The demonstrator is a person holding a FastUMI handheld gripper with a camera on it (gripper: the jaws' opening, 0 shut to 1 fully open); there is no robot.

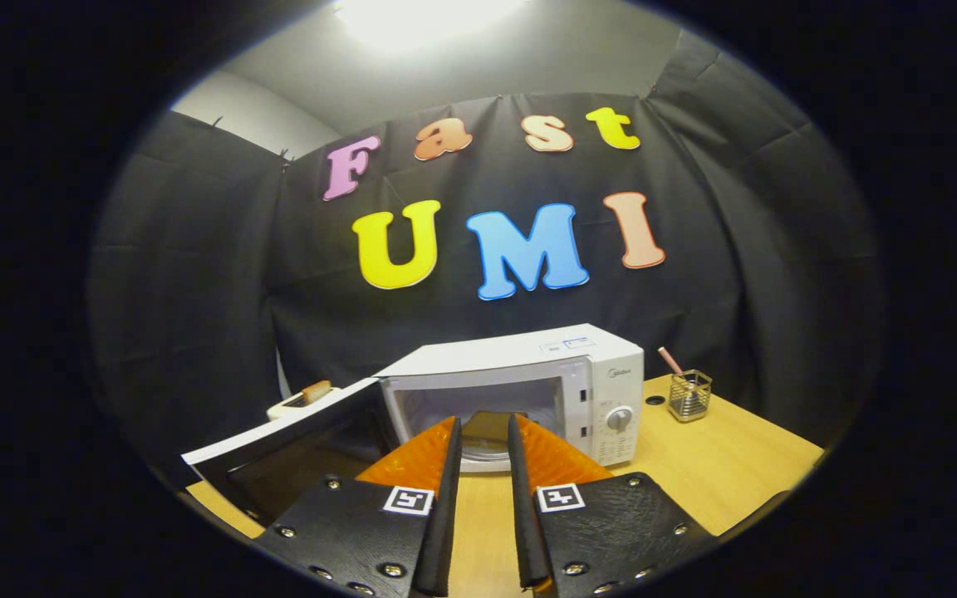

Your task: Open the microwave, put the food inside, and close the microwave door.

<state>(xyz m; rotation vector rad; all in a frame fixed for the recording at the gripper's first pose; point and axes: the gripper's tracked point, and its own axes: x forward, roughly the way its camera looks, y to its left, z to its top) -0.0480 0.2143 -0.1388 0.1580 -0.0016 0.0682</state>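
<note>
Facing the microwave (520, 390) squarely, the tongs (484, 432) point straight into its open cavity, which lies just beyond the fingertips. The door (296, 448) hangs swung out to the left of the fingers, its long edge running toward the camera. The tongs stand partly open with a narrow gap, gripping nothing visible; whether food sits inside I cannot tell. Closing probably means reaching leftward around the door. A wire cup (689, 396) stands off right on the surface (728, 465).

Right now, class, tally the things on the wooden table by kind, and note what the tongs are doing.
Microwave, door swung open: 1
Toaster behind the door: 1
Wire holder with a stick in it: 1
Total: 3
The tongs are open, holding nothing, aimed at the microwave's cavity.
</note>
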